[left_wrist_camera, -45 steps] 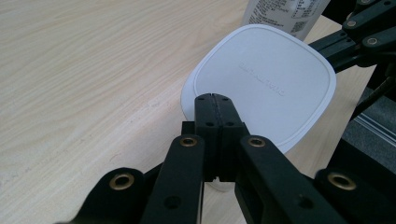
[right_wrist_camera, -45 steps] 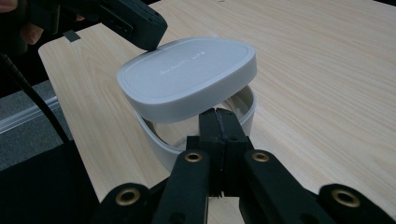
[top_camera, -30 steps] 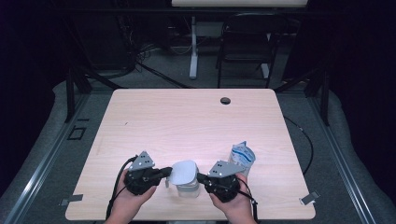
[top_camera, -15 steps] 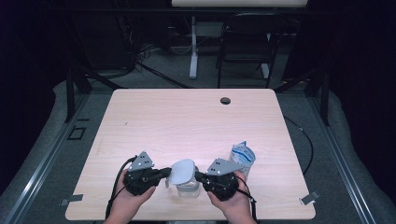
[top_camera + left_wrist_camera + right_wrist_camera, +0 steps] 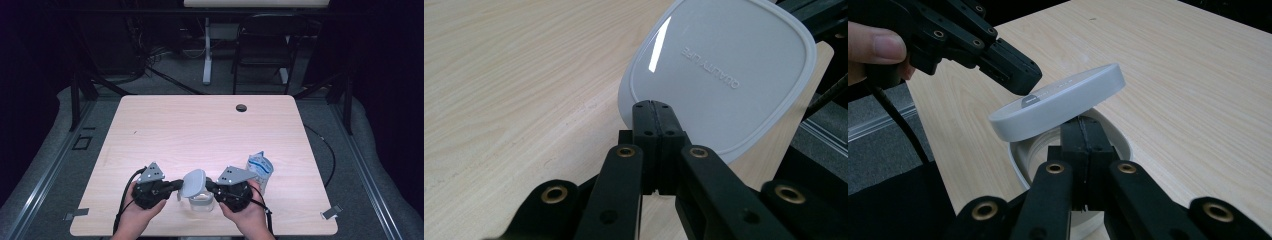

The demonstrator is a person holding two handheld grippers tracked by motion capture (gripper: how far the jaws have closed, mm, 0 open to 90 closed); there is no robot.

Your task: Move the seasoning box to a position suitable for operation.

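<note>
Two closed grippers meet at the table's (image 5: pixel 165 130) near edge, where we pinch the white lid (image 5: pixel 193 182) tilted above its clear container (image 5: pixel 201 202) with the left gripper (image 5: pixel 176 186), the right gripper (image 5: pixel 209 186) clamping the container's rim, a blue-and-white pouch (image 5: pixel 259 170) just beside.

pale grey lid (image 5: pixel 193 182) – clear container (image 5: pixel 201 202), black grippers, light wood-grain table (image 5: pixel 200 130), blue-and-white pouch (image 5: pixel 260 170).

Blue-and-white pouch (image 5: pixel 260 171) on the wooden table (image 5: pixel 200 130), dark grommet (image 5: pixel 241 107) near far edge, chair (image 5: pixel 262 50) behind
</note>
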